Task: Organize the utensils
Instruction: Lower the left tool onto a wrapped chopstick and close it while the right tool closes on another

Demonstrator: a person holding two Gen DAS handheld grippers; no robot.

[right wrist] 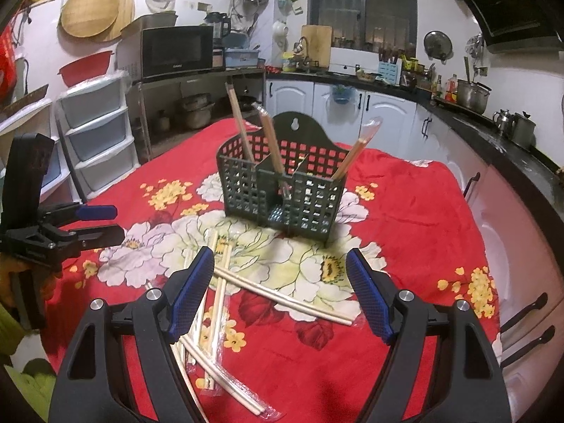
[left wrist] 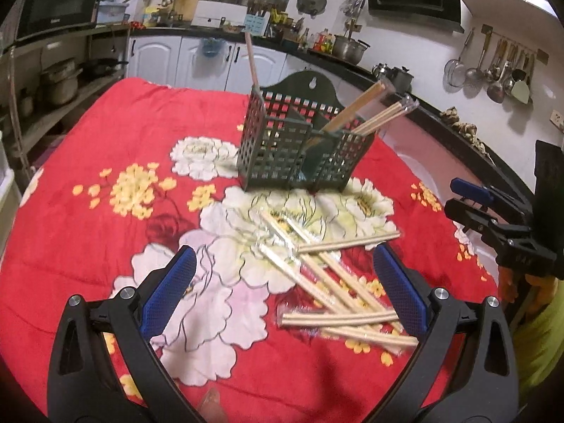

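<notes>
A dark green lattice utensil basket (left wrist: 282, 148) (right wrist: 282, 194) stands on a red flowered cloth with a few wrapped chopstick pairs (left wrist: 370, 109) (right wrist: 268, 141) leaning in its compartments. Several more wrapped chopstick pairs (left wrist: 335, 278) (right wrist: 218, 303) lie crossed in a loose pile in front of it. My left gripper (left wrist: 285, 275) hovers open above the pile, nothing between its blue pads. My right gripper (right wrist: 282, 282) is open too, over one pair (right wrist: 282, 296) lying crosswise. Each gripper shows at the edge of the other's view: the right (left wrist: 469, 201), the left (right wrist: 95, 222).
The cloth-covered table (left wrist: 105, 246) (right wrist: 423, 246) sits in a kitchen. A black counter (right wrist: 493, 134) with pots runs along the right, white cabinets (left wrist: 211, 56) behind, plastic drawers (right wrist: 95, 134) and a microwave shelf at the left. A yellow-green sleeve (left wrist: 539, 345) shows at the side.
</notes>
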